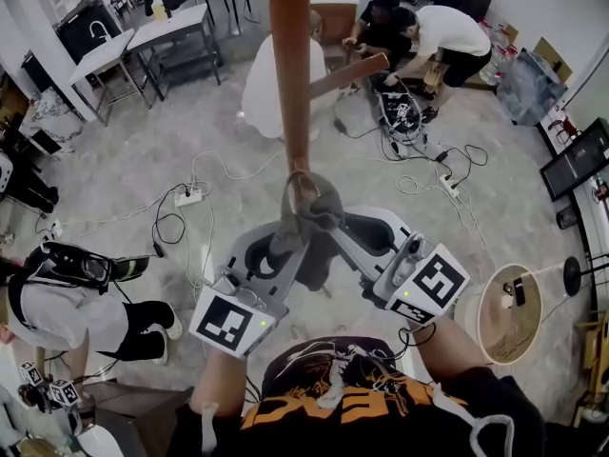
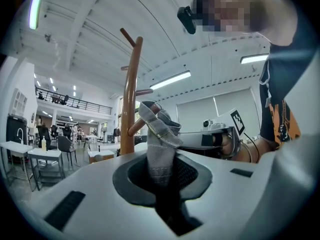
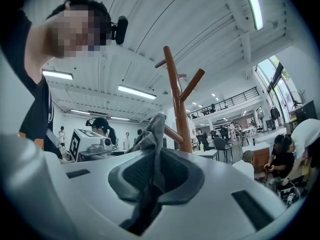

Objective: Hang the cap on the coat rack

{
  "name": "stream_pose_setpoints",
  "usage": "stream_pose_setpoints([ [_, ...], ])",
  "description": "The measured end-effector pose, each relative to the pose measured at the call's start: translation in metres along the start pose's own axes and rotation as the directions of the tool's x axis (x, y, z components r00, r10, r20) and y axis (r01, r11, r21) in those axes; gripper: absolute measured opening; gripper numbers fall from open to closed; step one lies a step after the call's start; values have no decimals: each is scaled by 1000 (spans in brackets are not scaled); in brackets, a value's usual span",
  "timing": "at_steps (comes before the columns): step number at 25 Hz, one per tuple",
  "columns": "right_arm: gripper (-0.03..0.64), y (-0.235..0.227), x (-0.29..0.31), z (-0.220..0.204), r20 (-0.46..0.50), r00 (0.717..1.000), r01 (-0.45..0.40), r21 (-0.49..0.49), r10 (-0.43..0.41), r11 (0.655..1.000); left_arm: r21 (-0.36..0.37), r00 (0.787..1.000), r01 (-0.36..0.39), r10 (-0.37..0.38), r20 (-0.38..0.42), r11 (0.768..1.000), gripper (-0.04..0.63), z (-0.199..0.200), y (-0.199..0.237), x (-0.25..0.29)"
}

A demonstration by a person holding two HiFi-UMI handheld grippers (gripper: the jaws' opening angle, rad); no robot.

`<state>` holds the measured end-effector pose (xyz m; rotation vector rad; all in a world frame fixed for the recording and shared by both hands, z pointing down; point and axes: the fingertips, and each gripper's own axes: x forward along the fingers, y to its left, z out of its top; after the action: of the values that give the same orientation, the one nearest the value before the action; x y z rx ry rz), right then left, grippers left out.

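The grey cap point(image 1: 311, 213) hangs bunched between my two grippers, right against the brown coat rack pole point(image 1: 288, 65). My left gripper point(image 1: 282, 248) is shut on the cap's left side, and my right gripper point(image 1: 350, 234) is shut on its right side. In the left gripper view the cap point(image 2: 160, 134) rises out of the left gripper point(image 2: 162, 184), and its top lies over the end of a short slanted peg point(image 2: 136, 127) on the pole point(image 2: 131, 99). The right gripper view has the cap point(image 3: 152, 139) in the right gripper point(image 3: 150, 194), touching the same peg point(image 3: 173, 134).
Two people point(image 1: 419, 31) crouch on the floor behind the rack among cables point(image 1: 419, 150). Another person point(image 1: 57, 303) is at the lower left. Tables and chairs point(image 1: 162, 27) stand at the back left, a round stool point(image 1: 509, 312) at the right. Higher pegs point(image 3: 192, 84) branch off the pole.
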<state>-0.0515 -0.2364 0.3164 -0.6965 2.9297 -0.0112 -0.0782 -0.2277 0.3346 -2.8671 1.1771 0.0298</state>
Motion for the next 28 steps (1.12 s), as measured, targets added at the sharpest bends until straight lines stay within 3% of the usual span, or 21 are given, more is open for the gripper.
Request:
stream_pose_setpoints([
  [9, 48, -16, 12, -9, -21, 1000, 17, 24, -17, 1000, -6, 1000, -5, 5, -16, 1000, 74, -7, 15, 9],
  [28, 48, -40, 17, -34, -21, 997, 70, -30, -71, 997, 3, 999, -14, 14, -48, 1000, 73, -34, 29, 28],
])
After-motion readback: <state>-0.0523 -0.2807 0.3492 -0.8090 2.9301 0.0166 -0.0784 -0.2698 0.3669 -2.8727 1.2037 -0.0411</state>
